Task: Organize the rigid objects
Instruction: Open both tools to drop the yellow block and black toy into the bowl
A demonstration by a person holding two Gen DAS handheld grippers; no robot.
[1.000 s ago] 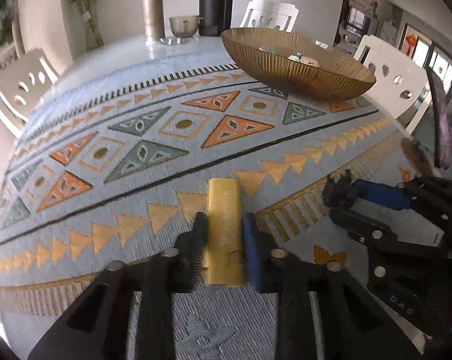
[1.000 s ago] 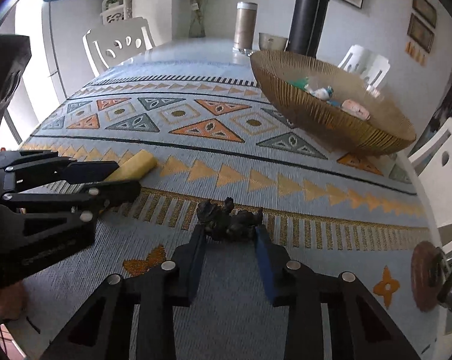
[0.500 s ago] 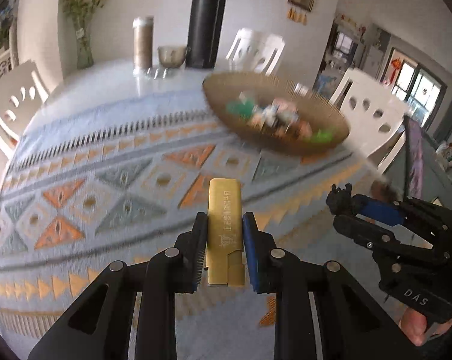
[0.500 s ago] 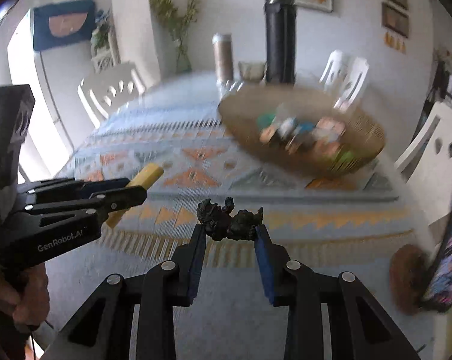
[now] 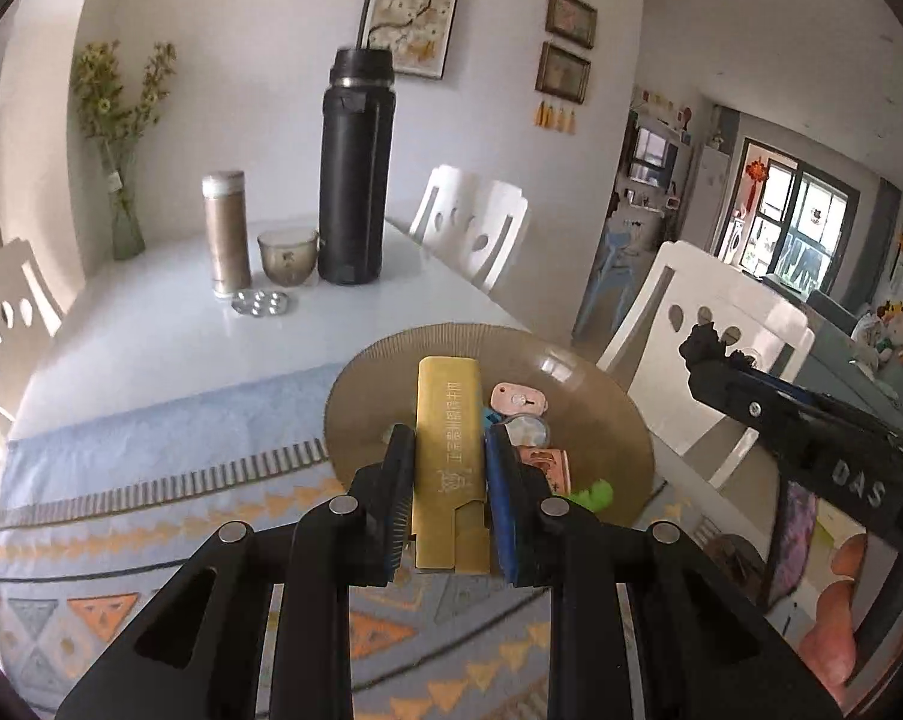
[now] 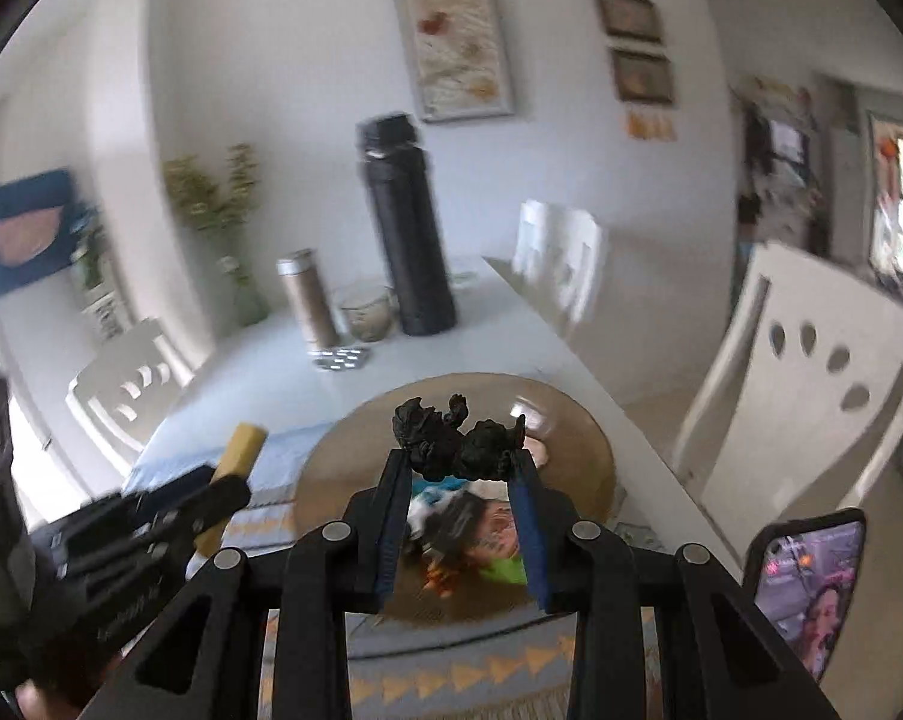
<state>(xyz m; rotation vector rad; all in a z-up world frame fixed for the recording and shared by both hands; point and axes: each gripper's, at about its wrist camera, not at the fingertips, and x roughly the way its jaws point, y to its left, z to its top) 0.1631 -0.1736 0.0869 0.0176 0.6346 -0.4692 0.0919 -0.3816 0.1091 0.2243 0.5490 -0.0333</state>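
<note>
My left gripper (image 5: pixel 449 450) is shut on a flat gold bar (image 5: pixel 451 420) with printed characters and holds it in the air over the near rim of the gold ribbed bowl (image 5: pixel 361 396). My right gripper (image 6: pixel 460 462) is shut on a lumpy black figurine (image 6: pixel 457 435) and holds it above the same bowl (image 6: pixel 577 438). The bowl holds several small objects, among them pink pieces (image 5: pixel 518 399) and a green piece (image 5: pixel 592 492). The right gripper (image 5: pixel 700 354) shows at the right of the left wrist view; the left gripper and gold bar (image 6: pixel 244 441) show at the left of the right wrist view.
A tall black flask (image 5: pixel 355 180), a bronze tumbler (image 5: pixel 226 234), a small glass bowl (image 5: pixel 287 255) and a metal disc (image 5: pixel 261 303) stand at the far end of the white table. White chairs (image 5: pixel 709 360) surround it. A phone (image 6: pixel 805 588) stands at the right edge.
Both grippers have risen from the patterned cloth with their objects and moved forward to above the bowl. The view has tilted up toward the far wall.
</note>
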